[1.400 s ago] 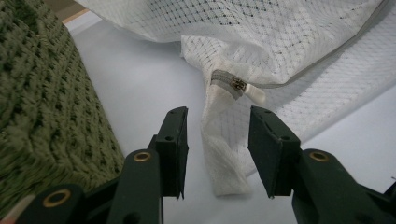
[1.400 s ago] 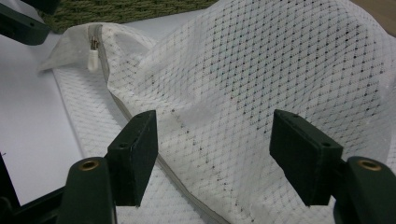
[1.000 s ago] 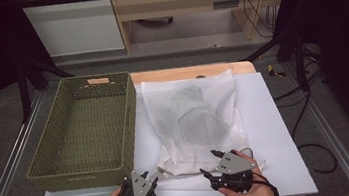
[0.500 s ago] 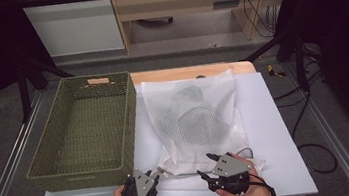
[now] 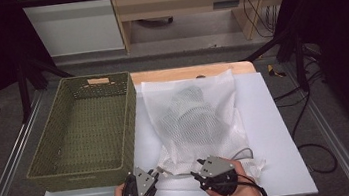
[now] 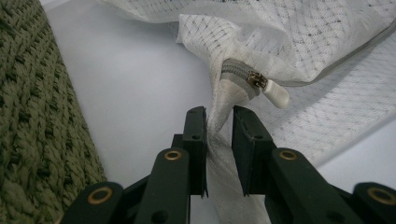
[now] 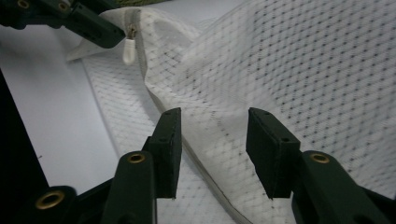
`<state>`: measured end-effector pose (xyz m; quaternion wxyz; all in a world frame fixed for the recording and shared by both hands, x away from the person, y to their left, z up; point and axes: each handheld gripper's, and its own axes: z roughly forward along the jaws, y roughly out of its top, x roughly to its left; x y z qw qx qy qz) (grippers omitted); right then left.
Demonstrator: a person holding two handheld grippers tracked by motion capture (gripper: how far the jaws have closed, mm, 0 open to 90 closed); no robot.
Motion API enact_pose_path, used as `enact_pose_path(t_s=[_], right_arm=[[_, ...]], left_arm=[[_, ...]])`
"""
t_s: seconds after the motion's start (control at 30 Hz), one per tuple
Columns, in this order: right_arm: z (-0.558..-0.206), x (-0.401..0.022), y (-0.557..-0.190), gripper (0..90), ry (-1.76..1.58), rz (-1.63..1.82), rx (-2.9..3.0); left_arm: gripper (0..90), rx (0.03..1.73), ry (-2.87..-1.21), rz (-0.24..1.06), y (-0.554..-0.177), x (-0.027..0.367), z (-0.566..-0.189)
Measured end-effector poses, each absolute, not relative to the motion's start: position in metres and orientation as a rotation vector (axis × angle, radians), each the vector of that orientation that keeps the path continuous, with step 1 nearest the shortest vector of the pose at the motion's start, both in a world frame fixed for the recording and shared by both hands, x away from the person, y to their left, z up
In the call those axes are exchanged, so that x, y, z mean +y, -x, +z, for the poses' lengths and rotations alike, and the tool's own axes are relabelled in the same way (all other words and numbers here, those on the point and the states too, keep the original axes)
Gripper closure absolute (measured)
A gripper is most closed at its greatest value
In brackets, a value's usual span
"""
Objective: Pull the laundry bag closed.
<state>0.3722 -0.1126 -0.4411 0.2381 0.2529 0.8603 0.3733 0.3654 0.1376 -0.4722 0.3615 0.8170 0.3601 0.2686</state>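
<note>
A white mesh laundry bag [image 5: 195, 120] lies on a white table [image 5: 277, 130], with something grey and bundled showing dimly through its netting. The bag's far edge sits near the far side of the table and its near end, rumpled and bunched, reaches the two grippers at the near edge. To the left of the bag, just beside it, stands an olive-green woven basket [image 5: 86, 131], rectangular and open-topped.

The person's hands come in from the near edge. The left gripper [image 5: 157, 172] points right and away toward the bag's near-left corner. In the left gripper view its two black jaws have just been closing and now pinch a twisted strip of the bag's fabric [image 6: 219, 126] between them — the cloth is squeezed into the narrow gap, so this gripper is clenched on the bag. Just beyond the jaws is the bag's zipper [image 6: 250, 79] with a white pull tab [image 6: 276, 95], and the basket's weave fills the left side.

The right gripper [image 5: 197, 172] sits just right of the left one, aimed left at the same bunched end. In the right gripper view its jaws have also been closing, but they stand apart with the bag's seamed edge [image 7: 210, 140] lying between them, the pads not pressing on it — released, not yet gripping. Farther off in that view, the left gripper's jaws hold the corner beside the pull tab [image 7: 128, 50].
</note>
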Motion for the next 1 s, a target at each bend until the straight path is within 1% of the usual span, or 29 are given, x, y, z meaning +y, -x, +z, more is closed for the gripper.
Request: enact_pose_path(t_s=[0.07, 0.17, 0.3, 0.43, 0.6, 0.63, 0.7, 0.77, 1.0], right_arm=[[-0.44, -0.108, -0.372, 61.7, -0.673, 1.021, 2.369], [-0.437, -0.102, -0.371, 63.5, -0.653, 1.016, 2.382], [-0.436, -0.096, -0.369, 63.6, -0.639, 1.014, 2.397], [-0.437, -0.093, -0.369, 63.1, -0.627, 1.013, 2.406], [-0.438, -0.092, -0.37, 62.9, -0.632, 1.02, 2.41], [-0.438, -0.092, -0.369, 62.9, -0.629, 1.02, 2.411], [-0.439, -0.09, -0.369, 63.4, -0.624, 1.024, 2.415], [-0.439, -0.088, -0.367, 64.6, -0.62, 1.031, 2.415], [-0.44, -0.079, -0.362, 72.3, -0.588, 1.045, 2.433]], left_arm=[[76.6, 0.932, -2.099, 0.691, -0.367, 0.138, -0.472], [76.6, 0.937, -2.093, 0.679, -0.368, 0.138, -0.472], [76.1, 0.936, -2.097, 0.666, -0.37, 0.138, -0.473], [73.8, 0.937, -2.114, 0.657, -0.372, 0.137, -0.476], [73.8, 0.934, -2.113, 0.657, -0.374, 0.135, -0.476], [74.6, 0.931, -2.117, 0.652, -0.374, 0.135, -0.476], [79.4, 0.933, -2.115, 0.643, -0.375, 0.135, -0.475], [87.4, 0.92, -2.115, 0.619, -0.374, 0.135, -0.474], [88.6, 0.91, -2.09, 0.571, -0.37, 0.133, -0.467]])
